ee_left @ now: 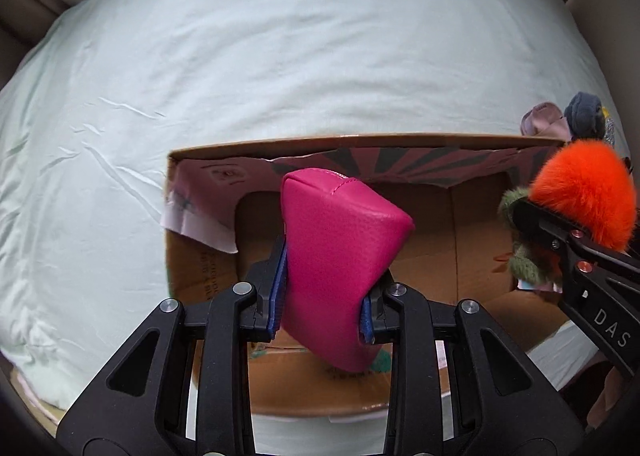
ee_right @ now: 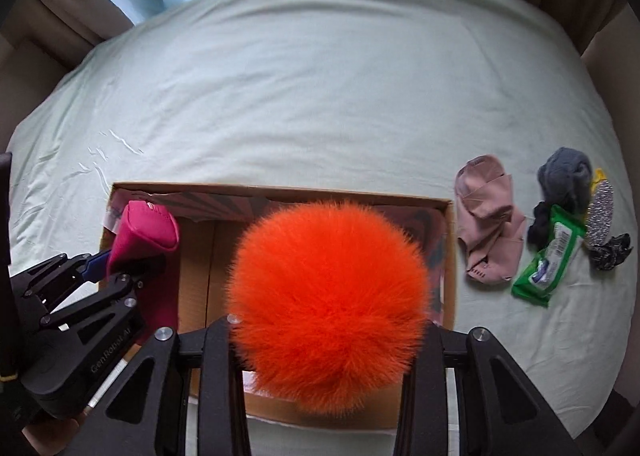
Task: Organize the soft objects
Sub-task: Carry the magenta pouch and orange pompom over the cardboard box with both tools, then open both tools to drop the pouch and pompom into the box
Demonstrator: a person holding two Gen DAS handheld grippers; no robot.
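Observation:
My left gripper (ee_left: 324,296) is shut on a bright pink pouch (ee_left: 340,240) and points down into an open cardboard box (ee_left: 360,143). The pouch stands tilted between the blue pads (ee_left: 280,288). My right gripper (ee_right: 328,336) is shut on a fluffy orange pom-pom (ee_right: 328,304), which hides its fingertips and hangs over the box (ee_right: 280,189). In the left wrist view the right gripper (ee_left: 532,232) is over the box's right end, with the pom-pom (ee_left: 588,191) and a green fuzzy piece (ee_left: 528,260) at its finger. The left gripper (ee_right: 120,264) and pouch (ee_right: 144,232) are over the box's left end.
The box lies on a pale green bedsheet (ee_right: 320,95). To its right lie pink socks (ee_right: 488,223), a grey sock bundle (ee_right: 564,175), a green wipes packet (ee_right: 548,256), a speckled item (ee_right: 600,211) and a dark scrunchie (ee_right: 612,252). Brown curtains hang behind the bed.

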